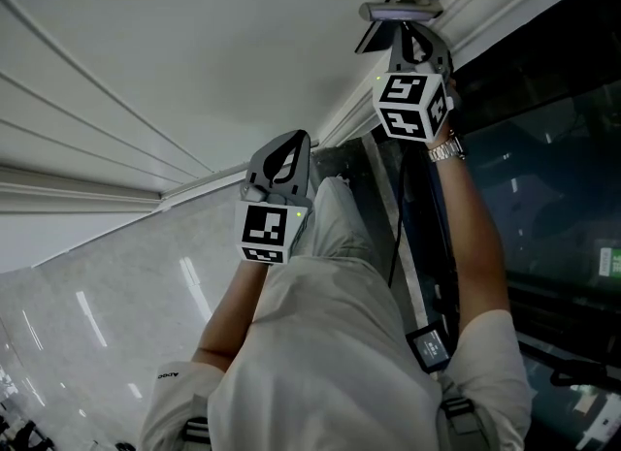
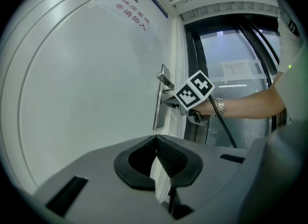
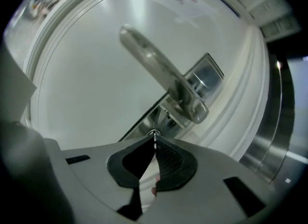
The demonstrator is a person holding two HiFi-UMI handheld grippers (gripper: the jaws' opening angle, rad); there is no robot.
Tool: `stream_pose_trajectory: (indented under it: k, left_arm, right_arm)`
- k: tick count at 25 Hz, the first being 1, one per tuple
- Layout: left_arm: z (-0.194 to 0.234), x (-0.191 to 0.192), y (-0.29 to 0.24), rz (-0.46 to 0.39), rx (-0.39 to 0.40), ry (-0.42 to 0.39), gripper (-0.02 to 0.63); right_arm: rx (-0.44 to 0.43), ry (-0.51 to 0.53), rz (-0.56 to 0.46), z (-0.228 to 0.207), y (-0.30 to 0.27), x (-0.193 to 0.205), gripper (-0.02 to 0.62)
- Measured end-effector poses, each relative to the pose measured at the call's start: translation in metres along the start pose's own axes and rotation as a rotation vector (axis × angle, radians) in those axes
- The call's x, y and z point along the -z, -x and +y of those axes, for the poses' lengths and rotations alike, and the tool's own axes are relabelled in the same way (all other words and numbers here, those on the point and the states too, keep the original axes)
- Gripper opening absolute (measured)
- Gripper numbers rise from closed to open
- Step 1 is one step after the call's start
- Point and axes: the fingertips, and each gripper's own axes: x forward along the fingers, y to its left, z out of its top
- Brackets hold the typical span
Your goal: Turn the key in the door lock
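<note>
A white door [image 1: 146,71] carries a silver lever handle [image 3: 163,73] on a steel lock plate [image 3: 204,76]. Below the handle sits the round lock cylinder [image 3: 150,131]. My right gripper [image 3: 154,139] is right at the cylinder, shut on the thin metal key [image 3: 154,142], which points into it. In the head view the right gripper [image 1: 408,30] reaches up under the handle [image 1: 396,13]. My left gripper [image 1: 288,148] hangs back from the door, shut, with nothing between its jaws. The left gripper view shows the right gripper [image 2: 167,101] at the lock plate [image 2: 159,114].
A dark glass panel [image 1: 543,177] in a metal frame stands right of the door. A black cable [image 2: 226,129] runs down from the right gripper. A printed notice [image 2: 132,13] is stuck high on the door. The person's light trousers [image 1: 330,342] fill the lower middle of the head view.
</note>
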Motion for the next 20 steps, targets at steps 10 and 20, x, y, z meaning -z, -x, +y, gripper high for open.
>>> stream_pose_trajectory:
  k: [10,20]
  left_arm:
    - [0.0004,0.0009,0.0002,0.0,-0.011,-0.003,0.009]
    - [0.0003,-0.0024,-0.0033,-0.005,-0.003,-0.005,0.009]
  right_arm:
    - [-0.053,-0.203,-0.013,-0.0027,-0.0006,0.0,0.012]
    - [-0.205,-0.646,-0.004,-0.0072,-0.0037,0.0062,0.012]
